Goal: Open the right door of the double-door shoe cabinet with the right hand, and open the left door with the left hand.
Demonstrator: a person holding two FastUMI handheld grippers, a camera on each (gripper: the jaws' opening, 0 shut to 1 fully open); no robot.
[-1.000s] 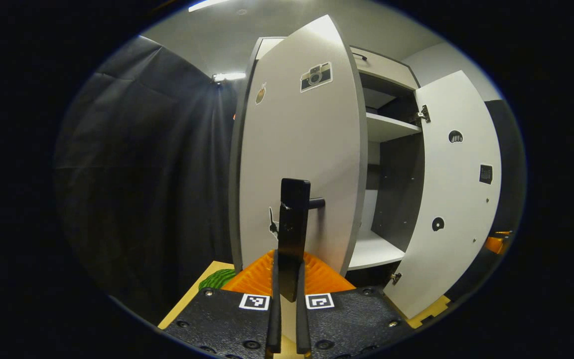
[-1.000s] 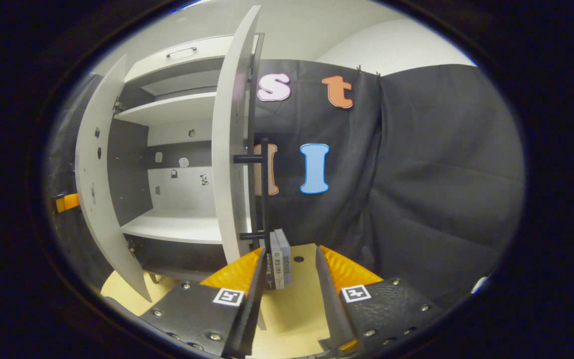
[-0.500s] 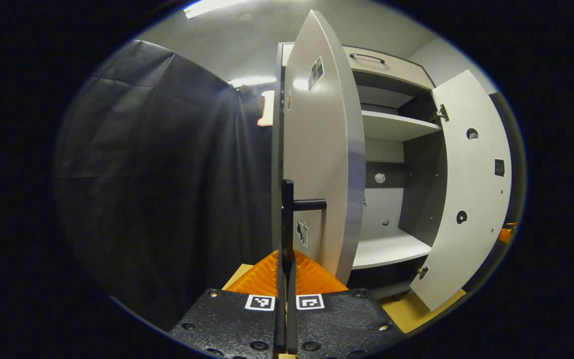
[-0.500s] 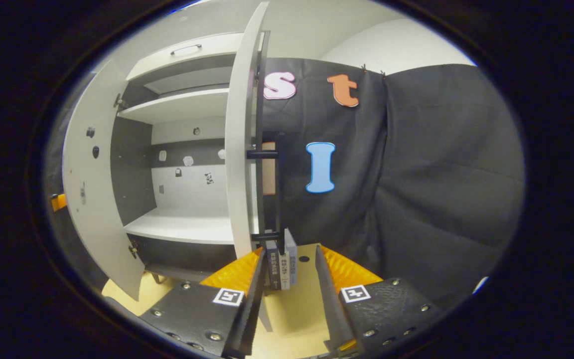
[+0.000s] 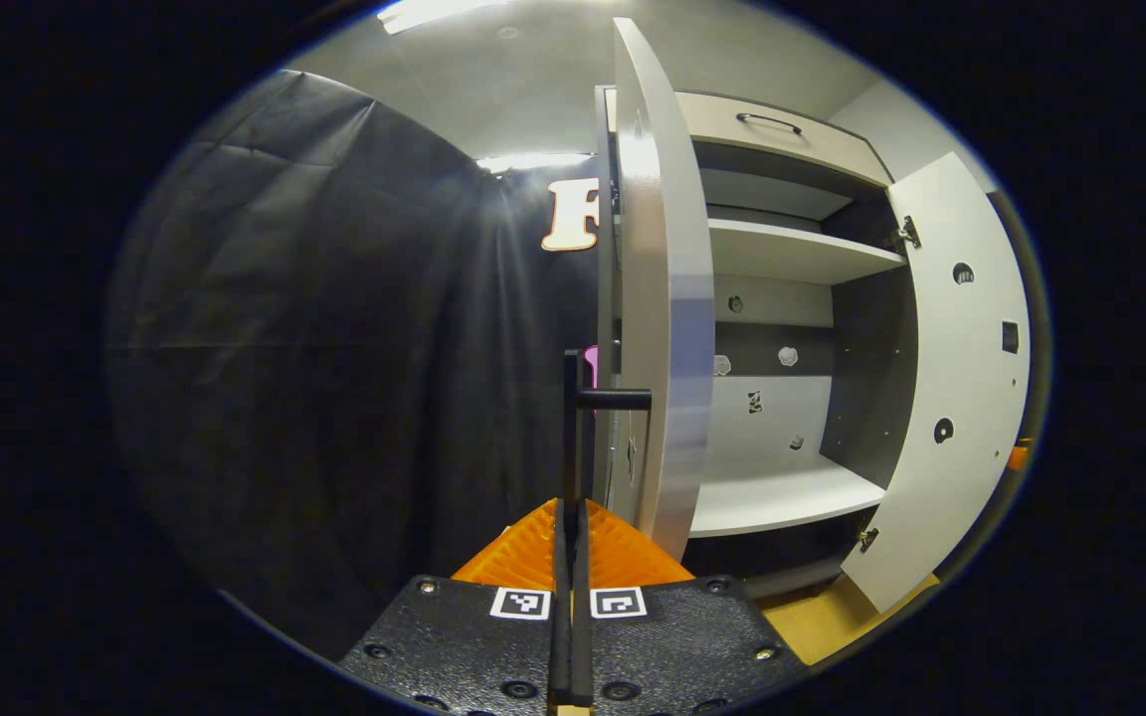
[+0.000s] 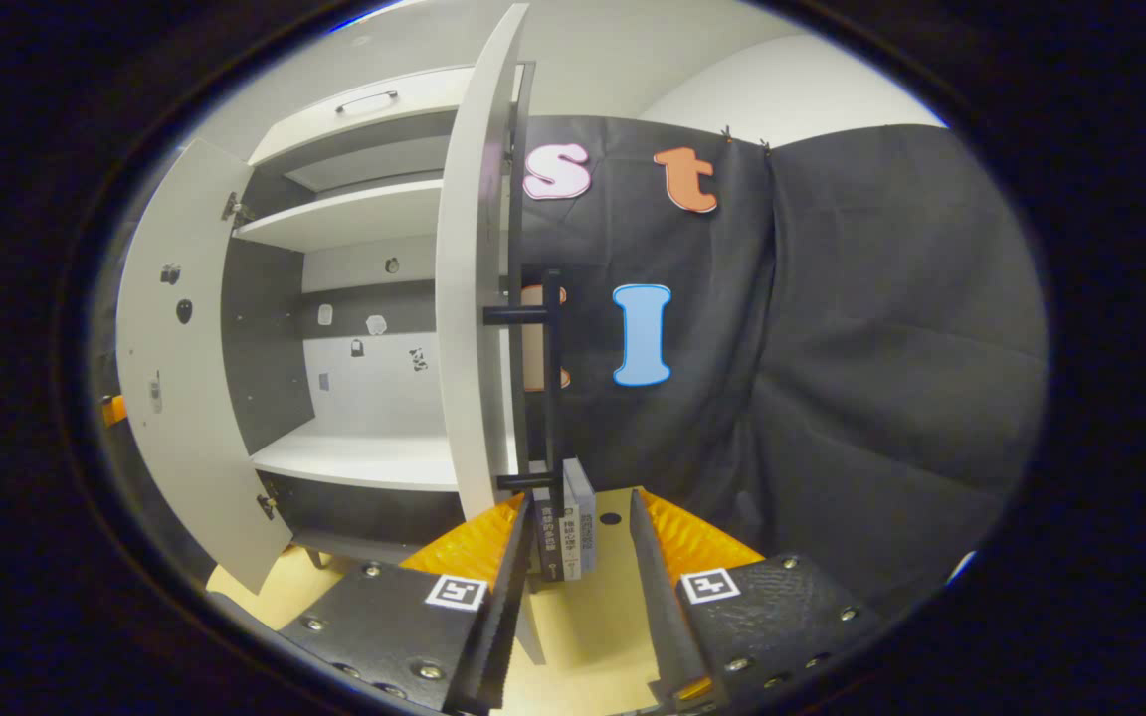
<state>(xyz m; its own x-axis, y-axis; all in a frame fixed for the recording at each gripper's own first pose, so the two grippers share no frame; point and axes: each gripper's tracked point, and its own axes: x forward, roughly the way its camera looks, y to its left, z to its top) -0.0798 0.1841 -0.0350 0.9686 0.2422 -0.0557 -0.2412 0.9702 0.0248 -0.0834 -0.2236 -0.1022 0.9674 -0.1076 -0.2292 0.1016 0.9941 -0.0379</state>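
left gripper view: left door (image 5: 668, 298) wider now

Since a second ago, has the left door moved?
Yes. In the left gripper view the left door has swung further open on its hinge: its stickered front has turned out of sight, baring more of the shelf behind.

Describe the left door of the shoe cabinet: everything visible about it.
The left door is a tall, pale grey panel with a smooth, laminate-like face, swung wide open so the left gripper view sees it nearly edge-on. A black bar handle stands off its outer face on a short post. The left gripper has its fingers closed on that bar. In the right gripper view its inner face shows small stickers and a hinge.
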